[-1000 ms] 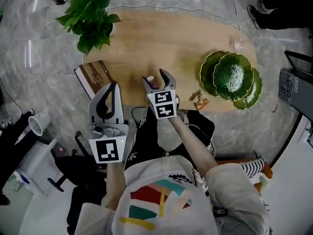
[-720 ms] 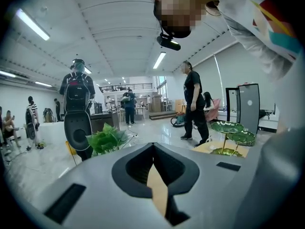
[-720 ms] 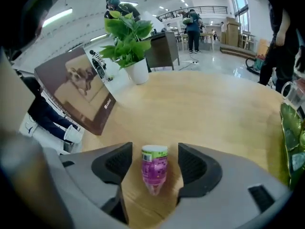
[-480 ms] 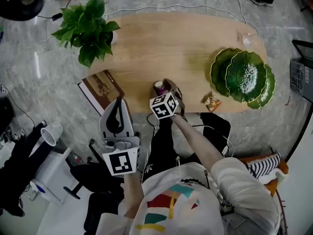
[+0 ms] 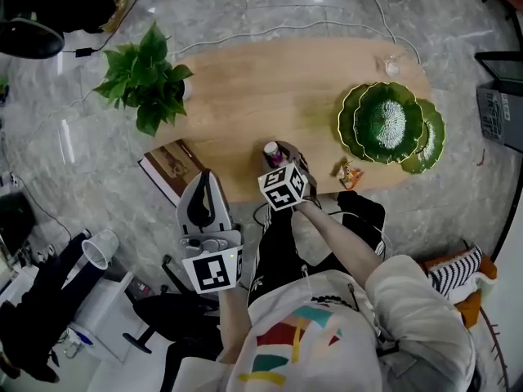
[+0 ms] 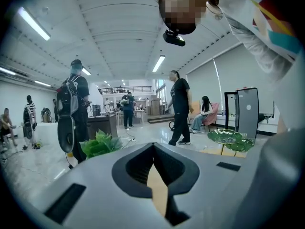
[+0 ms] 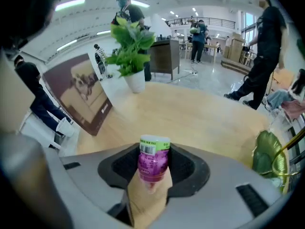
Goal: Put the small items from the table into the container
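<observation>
A small purple bottle [image 5: 271, 148] with a white and green top stands near the front edge of the wooden table [image 5: 270, 88]. My right gripper [image 5: 279, 152] points steeply down around it. In the right gripper view the bottle [image 7: 153, 159] sits between the closing jaws, and the pads touch its sides. A small orange snack packet [image 5: 349, 174] lies further right at the table edge. Behind it stand the green leaf-shaped dishes [image 5: 384, 121]. My left gripper [image 5: 205, 180] hovers off the table's front left, shut and empty; in its own view [image 6: 153, 149] its tips meet.
A potted plant [image 5: 147, 76] stands on the table's left end, and a brown book [image 5: 172, 170] leans off its front left corner. A small clear glass item [image 5: 390, 62] sits at the back right. People walk and sit in the hall beyond.
My right gripper has come down over the purple bottle and its jaws have narrowed around it. The left gripper has stayed where it was.
</observation>
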{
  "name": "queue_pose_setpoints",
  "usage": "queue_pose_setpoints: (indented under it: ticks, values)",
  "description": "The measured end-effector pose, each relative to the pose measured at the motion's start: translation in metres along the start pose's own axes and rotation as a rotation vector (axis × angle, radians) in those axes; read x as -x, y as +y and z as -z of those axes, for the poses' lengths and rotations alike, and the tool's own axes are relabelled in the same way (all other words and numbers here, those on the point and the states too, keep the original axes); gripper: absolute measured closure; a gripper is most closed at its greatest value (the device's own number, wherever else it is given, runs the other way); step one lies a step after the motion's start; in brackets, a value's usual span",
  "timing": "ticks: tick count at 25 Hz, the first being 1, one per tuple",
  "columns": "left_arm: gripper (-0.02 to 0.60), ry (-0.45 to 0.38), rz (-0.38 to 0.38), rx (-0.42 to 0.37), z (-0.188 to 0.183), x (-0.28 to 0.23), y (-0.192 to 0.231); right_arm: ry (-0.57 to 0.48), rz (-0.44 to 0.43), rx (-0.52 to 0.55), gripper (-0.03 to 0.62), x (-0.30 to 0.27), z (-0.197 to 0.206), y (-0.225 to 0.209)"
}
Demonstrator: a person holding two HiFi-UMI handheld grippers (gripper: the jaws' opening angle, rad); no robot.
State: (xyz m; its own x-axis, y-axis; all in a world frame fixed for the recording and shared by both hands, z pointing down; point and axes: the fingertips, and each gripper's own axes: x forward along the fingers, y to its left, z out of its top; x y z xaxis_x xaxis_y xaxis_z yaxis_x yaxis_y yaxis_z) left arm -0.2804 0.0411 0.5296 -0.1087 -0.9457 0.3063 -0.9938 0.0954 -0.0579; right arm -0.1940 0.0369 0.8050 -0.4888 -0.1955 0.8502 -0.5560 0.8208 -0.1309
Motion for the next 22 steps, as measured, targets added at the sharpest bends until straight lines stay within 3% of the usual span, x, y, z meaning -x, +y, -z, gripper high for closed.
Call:
queue_pose_setpoints:
  ticks: [6, 11, 14, 18, 22]
  values:
    - [0.574, -0.135, 0.078, -0.012, -0.069, -0.016, -0.008, -0.236, 0.012, -0.049, 0.411, 0.110, -0.075, -0.037]
    - [0.574, -0.194, 0.157, -0.065, -0.128, -0.010, -0.031, -0.463, 0.040, -0.074, 0.411, 0.229, -0.136, -0.053]
    - [0.574, -0.258, 0.179, -0.060, -0.163, -0.015, -0.051, -0.618, 0.128, -0.129, 0.411, 0.306, -0.162, -0.087]
    - [0.574, -0.333, 0.255, -0.160, -0.224, -0.030, -0.080, -0.794, 0.254, -0.172, 0.411, 0.383, -0.184, -0.125]
    - [0.574, -0.472, 0.270, -0.215, -0.279, -0.029, -0.102, -0.941, 0.319, -0.208, 0.410, 0.436, -0.194, -0.147]
